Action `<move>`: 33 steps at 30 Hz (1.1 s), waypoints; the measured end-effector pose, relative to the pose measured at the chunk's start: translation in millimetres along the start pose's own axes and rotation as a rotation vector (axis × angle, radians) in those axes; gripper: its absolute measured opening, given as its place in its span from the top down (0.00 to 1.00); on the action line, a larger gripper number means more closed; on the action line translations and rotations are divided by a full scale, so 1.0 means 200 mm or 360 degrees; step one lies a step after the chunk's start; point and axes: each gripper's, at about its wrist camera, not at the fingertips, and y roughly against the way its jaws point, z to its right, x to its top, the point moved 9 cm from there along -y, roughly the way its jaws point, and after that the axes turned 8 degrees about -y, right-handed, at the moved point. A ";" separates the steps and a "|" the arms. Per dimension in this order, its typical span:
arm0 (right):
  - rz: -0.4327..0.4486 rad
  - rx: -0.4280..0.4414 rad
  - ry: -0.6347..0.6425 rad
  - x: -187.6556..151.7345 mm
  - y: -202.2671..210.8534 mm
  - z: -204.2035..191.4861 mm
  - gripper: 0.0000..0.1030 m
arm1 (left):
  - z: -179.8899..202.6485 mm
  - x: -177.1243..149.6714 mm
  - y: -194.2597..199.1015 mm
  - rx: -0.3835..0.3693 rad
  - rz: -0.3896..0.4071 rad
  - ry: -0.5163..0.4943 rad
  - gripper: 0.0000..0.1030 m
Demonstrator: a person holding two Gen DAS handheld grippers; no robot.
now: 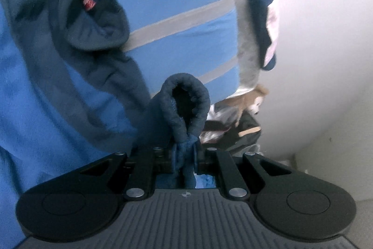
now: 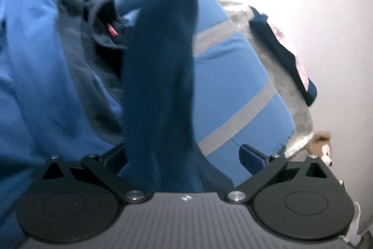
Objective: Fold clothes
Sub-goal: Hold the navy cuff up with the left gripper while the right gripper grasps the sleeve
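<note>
In the left wrist view, the left gripper [image 1: 184, 155] has its jaws pressed together on a bunched edge of the dark navy garment [image 1: 184, 104], which rises just above the jaws as a rolled loop at 12 o'clock. Beyond it, toward 10 o'clock, more of the garment lies crumpled on the blue bed cover [image 1: 186, 34] with grey stripes, and a small red label [image 1: 88, 1] shows in its folds. At 2 o'clock, a grey blanket [image 1: 247, 57] lies at the edge of the bed, near the white wall [image 1: 321, 27]. In the right wrist view, the right gripper [image 2: 184, 155] has its jaws wide apart, and a long strip of the same garment hangs between them, up to 12 o'clock. At 3 o'clock a small plush toy [image 2: 322, 144] sits beside the blanket.
</note>
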 end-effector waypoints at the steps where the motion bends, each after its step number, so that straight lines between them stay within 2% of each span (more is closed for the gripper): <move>1: -0.0018 -0.0011 -0.0013 -0.01 -0.02 0.01 0.00 | 0.00 0.01 0.02 -0.0007 0.0010 0.0001 0.88; 4: -0.0047 -0.0026 -0.0041 -0.03 -0.04 0.04 0.00 | 0.00 0.02 0.04 -0.0008 0.0024 0.0001 0.88; 6: -0.0021 -0.0020 -0.0026 -0.02 -0.03 0.03 0.00 | -0.01 0.03 0.06 -0.0008 0.0033 0.0002 0.88; 9: 0.0049 -0.0012 0.0010 0.02 0.00 0.03 0.06 | -0.01 0.05 0.08 -0.0012 0.0047 0.0003 0.88; 10: 0.0059 -0.0001 0.0021 0.02 0.01 0.03 0.17 | -0.01 0.05 0.09 -0.0014 0.0052 0.0004 0.88; 11: 0.0048 0.0013 0.0030 0.02 0.01 0.03 0.36 | -0.02 0.06 0.10 -0.0014 0.0058 0.0003 0.88; 12: 0.0020 0.0025 0.0022 0.00 0.00 0.03 0.46 | -0.02 0.07 0.12 -0.0011 0.0069 -0.0003 0.88; 13: -0.0015 0.0036 0.0004 -0.01 -0.01 0.05 0.66 | -0.02 0.08 0.13 -0.0006 0.0083 -0.0012 0.88; 14: -0.0049 0.0047 -0.0015 -0.02 -0.03 0.06 0.75 | -0.02 0.09 0.15 -0.0001 0.0098 -0.0020 0.88; 15: -0.0069 0.0056 -0.0046 -0.03 -0.03 0.08 0.74 | -0.01 0.10 0.16 0.0008 0.0112 -0.0028 0.88; 17: -0.0068 0.0044 -0.0113 -0.02 -0.04 0.13 0.81 | -0.01 0.12 0.19 0.0031 0.0131 -0.0058 0.88; 22: -0.0055 -0.0004 -0.0214 -0.01 -0.05 0.22 0.82 | 0.01 0.16 0.26 0.0030 0.0180 -0.0095 0.89; 29: -0.0003 0.0001 -0.0119 0.01 -0.04 0.19 0.80 | -0.04 0.21 0.34 0.0060 0.0245 -0.0051 0.89; 33: -0.0005 0.0025 -0.0034 -0.01 -0.04 0.16 0.79 | -0.04 0.22 0.36 0.0068 0.0247 -0.0082 0.89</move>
